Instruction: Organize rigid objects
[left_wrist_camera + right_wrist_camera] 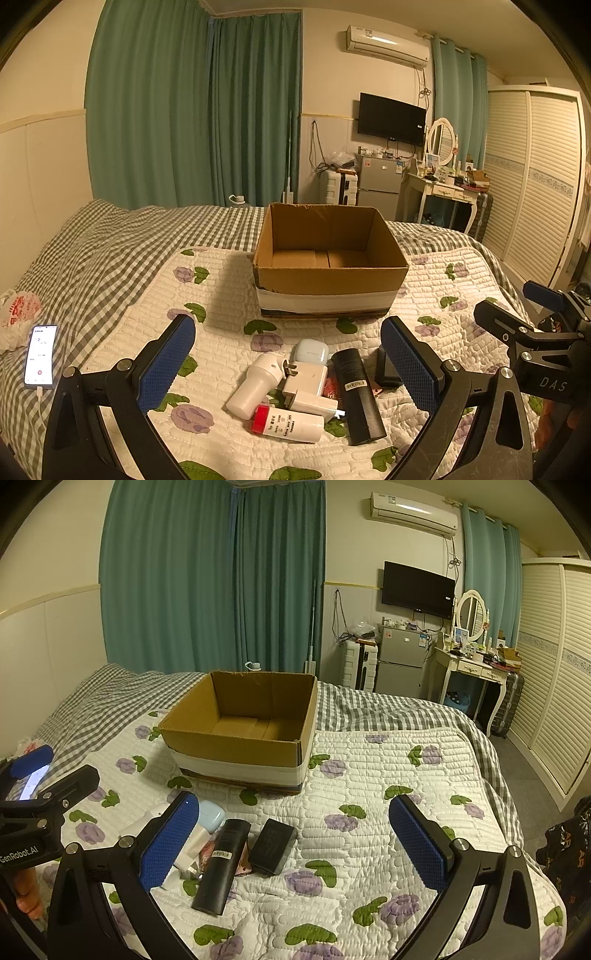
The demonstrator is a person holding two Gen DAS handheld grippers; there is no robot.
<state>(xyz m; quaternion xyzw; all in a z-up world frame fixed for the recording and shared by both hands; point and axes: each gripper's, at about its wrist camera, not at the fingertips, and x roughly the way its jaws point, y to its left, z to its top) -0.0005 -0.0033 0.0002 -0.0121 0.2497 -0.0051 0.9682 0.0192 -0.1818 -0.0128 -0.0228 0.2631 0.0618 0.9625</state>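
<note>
Bedroom, warm light; work surface is a bed with a flowered quilt (424,295) laid over a checked sheet. Small rigid items lie in a tight cluster on the quilt, just in front of an open cardboard box (328,284), which looks empty.

Cluster, judged for handling:
- black cylinder (221,867) — stiff, smooth, likely to roll; take across its middle.
- black block (272,845), just beside the cylinder — flat sides, probably the easiest grip.
- white bottle with red cap (290,422) — lying down, light, slick plastic; take the body, not the cap.
- white handheld device (255,384) and white charger plugs (306,387), touching one another — light, hard; prongs could snag.
- pale blue case (312,350) — rounded, slippery.

Soft quilt gives under pressure, so pressing down may tip neighbours.

Left tongs (291,365) spread wide above the cluster, holding nothing. Right tongs (295,845) likewise apart, empty, near the block. Phone (40,356) lies well apart on the sheet.
</note>
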